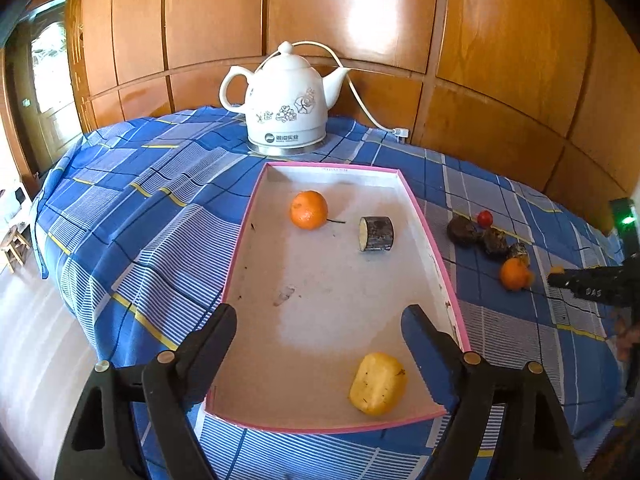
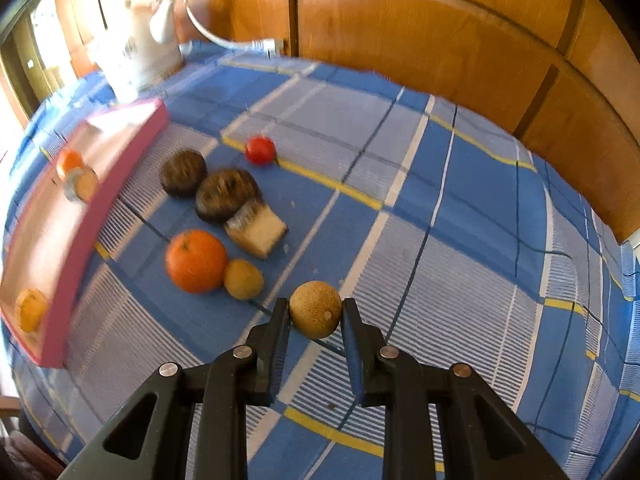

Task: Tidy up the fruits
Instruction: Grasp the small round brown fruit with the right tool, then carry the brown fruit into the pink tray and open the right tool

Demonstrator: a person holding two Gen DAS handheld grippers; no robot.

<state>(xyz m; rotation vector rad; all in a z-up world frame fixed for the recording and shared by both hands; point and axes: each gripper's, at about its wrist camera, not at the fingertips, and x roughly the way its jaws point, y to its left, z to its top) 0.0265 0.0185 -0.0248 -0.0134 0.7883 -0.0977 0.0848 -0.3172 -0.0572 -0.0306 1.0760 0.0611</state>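
My right gripper (image 2: 315, 310) is shut on a small round tan fruit (image 2: 315, 309) and holds it above the cloth. Left of it lie an orange (image 2: 196, 261), a smaller tan fruit (image 2: 243, 279), a cut pale chunk (image 2: 257, 229), two dark brown fruits (image 2: 226, 195) and a red fruit (image 2: 260, 150). The pink-rimmed white tray (image 1: 245, 224) holds an orange (image 1: 308, 209), a dark-skinned cut piece (image 1: 376, 233) and a yellow piece (image 1: 378, 384). My left gripper (image 1: 318, 316) is open and empty over the tray's near end. The right gripper also shows in the left wrist view (image 1: 558, 276).
A white ceramic kettle (image 1: 285, 104) with its cord stands behind the tray on the blue checked tablecloth (image 1: 132, 216). Wooden panel walls (image 1: 500, 60) close off the back. The table drops off at the left, where the floor and a small stool (image 1: 14, 246) show.
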